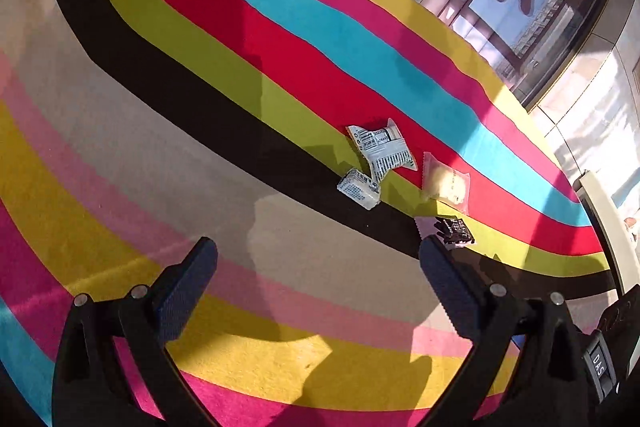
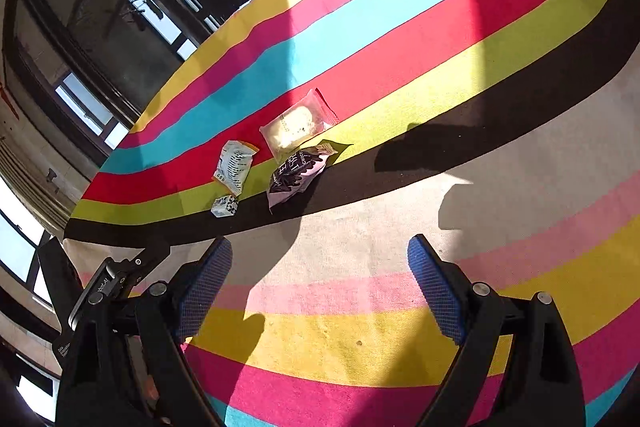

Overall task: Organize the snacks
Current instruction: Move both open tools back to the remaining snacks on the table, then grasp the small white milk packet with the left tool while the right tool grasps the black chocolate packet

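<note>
Looking along the left gripper (image 1: 318,267): jaws wide, nothing between them, hovering over the striped rug (image 1: 120,155). Snack packets (image 1: 380,149) sit ahead on the floor, close together; a grab could catch two.

Right view: right gripper (image 2: 320,267) also wide and empty. Dark chocolate packet (image 2: 298,173) overlaps the pale packet (image 2: 294,125); lifting one may drag the other.

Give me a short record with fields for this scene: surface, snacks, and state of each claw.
surface: striped rug
snacks: white printed packet; small white packet; clear packet with pale food; dark chocolate packet
grouping: all four lie close together
left claw: open, empty
right claw: open, empty
</note>
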{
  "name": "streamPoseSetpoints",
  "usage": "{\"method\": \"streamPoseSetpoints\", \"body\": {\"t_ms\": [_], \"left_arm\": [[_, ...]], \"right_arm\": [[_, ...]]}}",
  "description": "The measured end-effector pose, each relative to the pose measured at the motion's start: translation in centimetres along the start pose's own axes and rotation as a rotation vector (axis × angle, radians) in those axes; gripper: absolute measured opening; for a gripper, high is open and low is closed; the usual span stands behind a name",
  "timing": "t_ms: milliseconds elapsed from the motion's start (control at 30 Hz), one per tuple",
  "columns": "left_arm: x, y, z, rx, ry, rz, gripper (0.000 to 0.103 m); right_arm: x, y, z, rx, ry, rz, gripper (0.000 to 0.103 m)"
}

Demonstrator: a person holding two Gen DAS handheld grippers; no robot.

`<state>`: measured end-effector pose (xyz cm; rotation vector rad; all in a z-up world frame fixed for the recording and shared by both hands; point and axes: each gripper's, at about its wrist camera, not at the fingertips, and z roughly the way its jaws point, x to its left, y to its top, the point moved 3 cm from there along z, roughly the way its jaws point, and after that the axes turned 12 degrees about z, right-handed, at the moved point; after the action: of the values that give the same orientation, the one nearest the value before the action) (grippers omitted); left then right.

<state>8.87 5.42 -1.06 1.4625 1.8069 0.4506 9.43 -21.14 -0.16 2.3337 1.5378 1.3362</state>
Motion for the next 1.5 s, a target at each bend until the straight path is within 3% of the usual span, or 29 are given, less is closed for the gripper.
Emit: {"method": "streamPoseSetpoints", "body": {"t_ms": [200,300,467,567,667,733,800,967,1100,1133,1167,1200,1367,1500], "left_arm": [[0.7,0.0,0.5,0.013,-0.017,-0.054,0.101],[0.7,0.0,0.5,0.012,-0.015,-0.052,0.101],[0.8,-0.1,0.3,0.013,-0.014,-0.044,0.101],[1.0,-0.1,0.4,0.010,-0.025,-0.050,0.101],[0.9,-0.1,0.4,0.008,-0.024,-0.049,0.101],[0.7,-0.2,0.4,0.012,-0.011,-0.035,0.101],[0.4,-0.2,0.5,0.018,0.008,-0.016,0.101],[0.1,-0.2,0.7,0.030,0.038,0.018,0.101],[0.3,-0.2,0.6,0.024,0.027,0.009,0.101],[0.3,-0.2,0.6,0.024,0.030,0.011,0.101],[0.2,-0.2,0.6,0.025,0.033,0.014,0.101],[0.1,-0.3,0.6,0.026,0.037,0.017,0.101],[-0.2,-0.3,0.7,0.032,0.060,0.041,0.101],[-0.7,-0.4,0.9,0.046,0.093,0.073,0.101]], "right_arm": [[3.2,2.1,6.0,-0.050,-0.225,0.029,0.087],[5.4,1.9,8.6,-0.069,-0.391,-0.058,0.088],[7.9,0.6,11.3,-0.043,-0.532,-0.202,0.083],[7.3,0.5,10.1,-0.038,-0.469,-0.234,0.062],[5.6,0.5,8.1,0.010,-0.321,-0.281,0.051],[4.0,0.6,6.7,0.032,-0.293,-0.311,0.045],[2.9,0.8,5.8,0.042,-0.279,-0.322,0.048],[2.4,1.5,6.0,0.033,-0.311,-0.297,0.069],[3.6,0.8,7.1,0.030,-0.400,-0.389,0.068],[3.7,0.6,6.9,0.034,-0.388,-0.405,0.054],[3.7,0.4,6.4,0.033,-0.389,-0.410,0.029],[3.4,0.3,5.8,0.029,-0.382,-0.398,0.022],[-0.3,-0.6,-0.7,-0.022,-0.088,-0.248,0.022],[-1.4,1.2,-3.5,-0.092,0.036,-0.179,0.022]]}}
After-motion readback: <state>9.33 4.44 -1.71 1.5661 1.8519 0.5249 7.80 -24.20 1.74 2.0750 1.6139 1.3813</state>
